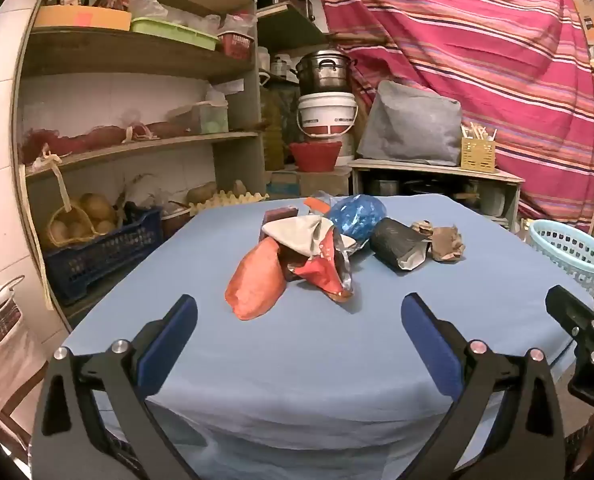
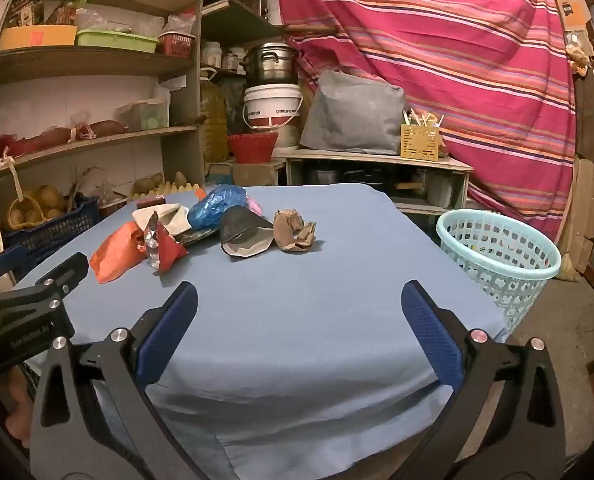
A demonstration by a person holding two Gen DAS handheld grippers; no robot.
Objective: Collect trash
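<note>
Two grippers, both with jaws spread wide and nothing between the blue pads. Left gripper (image 1: 299,308) hangs over the near edge of the table (image 1: 297,360), pointed at the trash pile. Right gripper (image 2: 299,296) sits just beside it over the same near edge, aimed more at bare cloth, with the pile up and to its left.

One table, covered in a blue cloth. The trash lies in one loose cluster toward the far half, roughly seven pieces (some overlap, so the count is approximate):
- one orange bag (image 1: 255,284), nearest the left gripper
- one red foil wrapper (image 1: 323,270), silver inside, touching the orange bag
- one white crumpled wrapper (image 1: 297,234), lying on top of those two
- one small dark red box (image 1: 279,216), behind the white wrapper
- one blue plastic bag (image 1: 357,216), at the back
- one black pouch (image 1: 397,246), tipped on its side, open mouth toward the camera
- one brown paper wad (image 1: 443,242), touching the black pouch on the right

One light blue basket (image 2: 501,256) stands on the floor beside the table's right side, well apart from the pile. Its contents are hard to read through the holes.

Background: one shelf unit (image 1: 137,92) on the left, one striped red curtain (image 1: 477,60) behind.
</note>
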